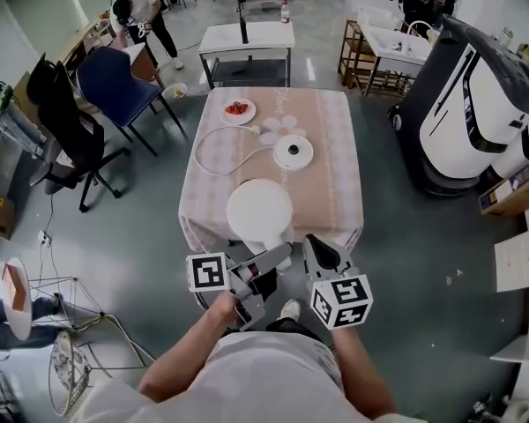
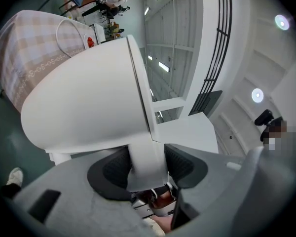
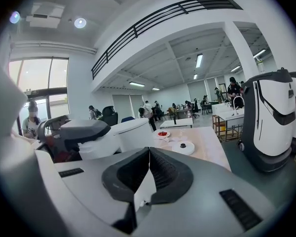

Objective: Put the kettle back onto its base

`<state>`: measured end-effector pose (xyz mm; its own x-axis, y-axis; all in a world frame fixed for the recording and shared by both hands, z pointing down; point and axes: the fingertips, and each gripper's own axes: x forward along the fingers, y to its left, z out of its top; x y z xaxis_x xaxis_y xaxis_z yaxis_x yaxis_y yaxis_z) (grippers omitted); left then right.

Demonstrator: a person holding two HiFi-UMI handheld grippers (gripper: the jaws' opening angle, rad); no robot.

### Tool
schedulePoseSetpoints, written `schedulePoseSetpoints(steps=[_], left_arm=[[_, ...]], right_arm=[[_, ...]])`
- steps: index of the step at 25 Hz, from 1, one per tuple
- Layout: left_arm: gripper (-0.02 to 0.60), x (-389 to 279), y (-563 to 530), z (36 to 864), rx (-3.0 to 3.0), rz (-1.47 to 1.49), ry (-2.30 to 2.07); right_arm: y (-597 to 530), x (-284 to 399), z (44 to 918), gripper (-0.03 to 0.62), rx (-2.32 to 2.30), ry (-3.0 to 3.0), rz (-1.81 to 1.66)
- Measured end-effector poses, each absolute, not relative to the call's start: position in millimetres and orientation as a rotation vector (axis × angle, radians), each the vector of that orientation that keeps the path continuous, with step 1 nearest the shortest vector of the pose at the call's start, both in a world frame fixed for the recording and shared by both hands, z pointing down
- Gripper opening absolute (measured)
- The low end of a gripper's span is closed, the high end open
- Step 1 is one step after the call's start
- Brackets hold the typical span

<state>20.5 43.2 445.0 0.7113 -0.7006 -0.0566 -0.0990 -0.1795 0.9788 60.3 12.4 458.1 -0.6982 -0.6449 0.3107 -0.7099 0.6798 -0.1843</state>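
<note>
Clamping the handle (image 2: 147,154) alone, the left gripper (image 2: 148,164) held the kettle (image 1: 259,211) over the surface's (image 1: 335,183) near edge. The right gripper (image 3: 148,172) was clenched, empty. A one-sided hold might tilt it, so it could land off-centre on the base (image 1: 293,152) or snag the cord (image 1: 213,144).

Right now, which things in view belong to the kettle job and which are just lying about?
In the job:
kettle, held by its handle in the left hand-held gripper
base, on the table

Lying about:
plate with red food
blue chair
white machine beside the table
</note>
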Motion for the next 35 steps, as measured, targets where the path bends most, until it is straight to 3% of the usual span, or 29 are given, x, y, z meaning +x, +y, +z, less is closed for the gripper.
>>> schedulePoseSetpoints(steps=[22,35], left_arm=[[0.216,47.5,1.2,445.3,1.673,-0.628,-0.691],[0.216,21.8,-42.1,456.2,1.649,-0.625,-0.68]], right_arm=[[-33.2,87.2,454.4,0.005,1.058,-2.724,0.425],[-78.8,59.7,460.3,0.005,1.049,-2.703,0.422]])
